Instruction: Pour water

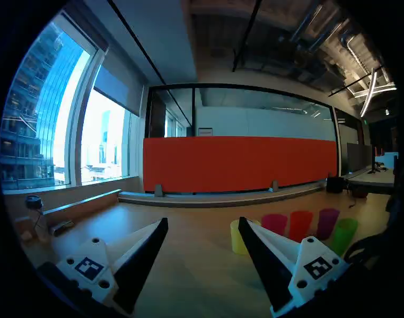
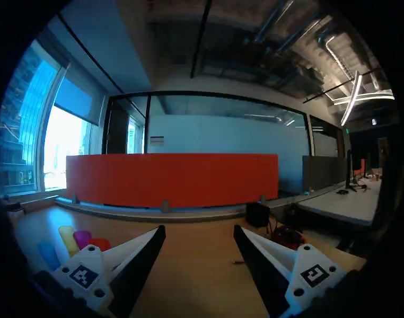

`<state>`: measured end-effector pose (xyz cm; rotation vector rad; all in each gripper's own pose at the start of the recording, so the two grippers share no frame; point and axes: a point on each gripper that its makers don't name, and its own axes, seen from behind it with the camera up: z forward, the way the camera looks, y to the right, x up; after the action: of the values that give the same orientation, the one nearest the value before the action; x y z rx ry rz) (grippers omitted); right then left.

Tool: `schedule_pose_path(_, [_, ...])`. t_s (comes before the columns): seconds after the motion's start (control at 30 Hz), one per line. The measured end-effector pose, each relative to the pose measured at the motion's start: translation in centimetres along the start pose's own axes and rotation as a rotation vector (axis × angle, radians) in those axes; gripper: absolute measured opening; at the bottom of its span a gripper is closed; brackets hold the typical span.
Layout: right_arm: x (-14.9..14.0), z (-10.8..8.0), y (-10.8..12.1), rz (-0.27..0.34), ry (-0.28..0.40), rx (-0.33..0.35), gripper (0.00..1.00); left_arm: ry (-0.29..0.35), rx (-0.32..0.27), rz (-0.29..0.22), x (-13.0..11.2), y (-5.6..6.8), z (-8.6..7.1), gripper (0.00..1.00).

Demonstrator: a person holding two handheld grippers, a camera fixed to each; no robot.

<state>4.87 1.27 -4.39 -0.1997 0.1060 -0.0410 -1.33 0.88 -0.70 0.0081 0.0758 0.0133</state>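
Several coloured plastic cups stand in a row on the wooden table: a yellow cup, a pink cup, an orange cup, a purple cup and a green cup. My left gripper is open and holds nothing; its right finger overlaps the yellow cup in the view. In the right gripper view a blue cup, a yellow cup, a purple cup and a red cup sit at the lower left, behind the left finger. My right gripper is open and holds nothing.
A long orange partition closes the far edge of the table. Large windows run along the left. A small dark-capped object stands at the left edge. A dark box and cables lie at the right, beside another desk.
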Motion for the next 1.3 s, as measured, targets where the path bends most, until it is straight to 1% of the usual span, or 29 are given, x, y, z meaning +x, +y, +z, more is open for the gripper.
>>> schedule_pose_path(0.27, [0.0, 0.0, -0.6, -0.005, -0.004, 0.004, 1.00, -0.010, 0.003, 0.001, -1.2, 0.0, 0.0, 0.99])
schedule_pose_path(0.47, [-0.2, 0.1, -0.7, -0.010, -0.007, 0.002, 1.00, -0.021, 0.003, -0.010, -2.0, 0.0, 0.2, 0.99])
schedule_pose_path(0.7, [-0.1, 0.2, -0.6, -0.010, -0.007, -0.002, 1.00, -0.036, -0.009, -0.002, -2.5, 0.5, 0.2, 0.99])
schedule_pose_path(0.8, [-0.2, 0.3, -0.5, -0.012, -0.007, -0.003, 1.00, -0.051, -0.009, -0.001, -2.8, 0.5, 0.2, 0.99])
schedule_pose_path(1.3, [-0.3, 0.2, -0.2, -0.001, -0.008, 0.000, 1.00, -0.058, -0.003, 0.001, -2.7, 0.2, 0.4, 0.99])
